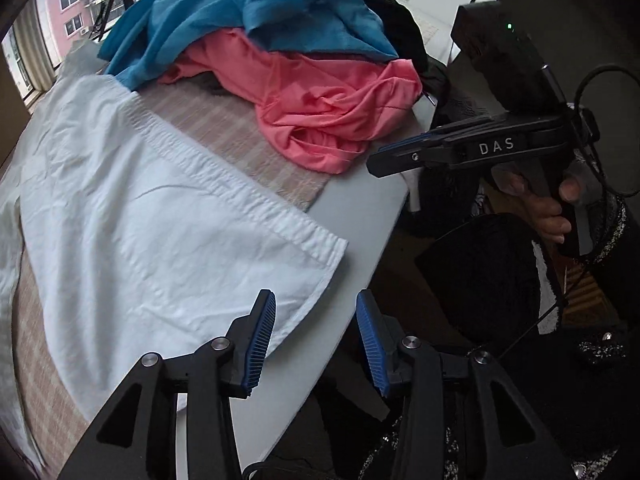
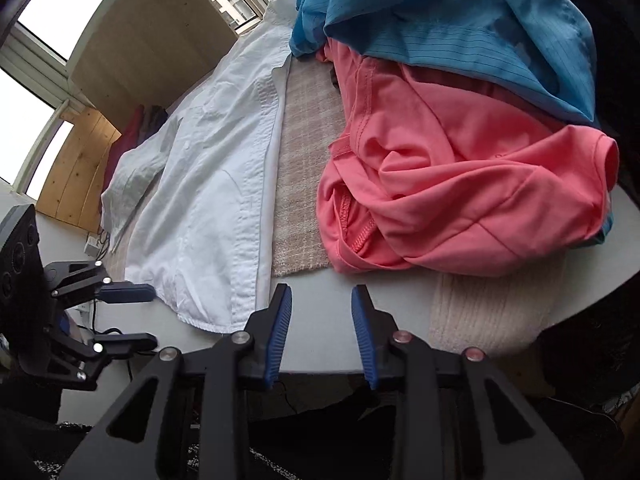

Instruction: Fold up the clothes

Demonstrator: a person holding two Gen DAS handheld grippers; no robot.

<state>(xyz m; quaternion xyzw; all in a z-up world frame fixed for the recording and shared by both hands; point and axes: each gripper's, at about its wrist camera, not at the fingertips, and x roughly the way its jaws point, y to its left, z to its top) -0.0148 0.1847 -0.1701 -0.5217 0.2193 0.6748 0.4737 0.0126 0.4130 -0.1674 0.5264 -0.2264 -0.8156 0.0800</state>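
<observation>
The left gripper [image 1: 316,340] is hovering over the near edge of the grey table [image 1: 360,216], its blue-padded jaws standing well apart and holding nothing; the hem corner of the white shirt [image 1: 140,216] is lying just at 11 o'clock from its tips, not touching them. The shirt is spreading flat across a beige mat [image 1: 244,148], running away toward 10 o'clock. At 12 o'clock from the shirt, a coral-pink garment [image 1: 332,104] is sitting crumpled, with a blue garment [image 1: 248,8] heaped on top of it.

The right gripper [image 2: 322,332] is hanging over the table edge, jaws likewise wide apart and empty, the shirt's lower hem [image 2: 208,316] lying at 10 o'clock from its tips and the pink garment at 1 o'clock. A cream knitted piece [image 2: 492,312] is resting at 3 o'clock from it. In the left wrist view a hand [image 1: 548,204] is gripping its handle.
</observation>
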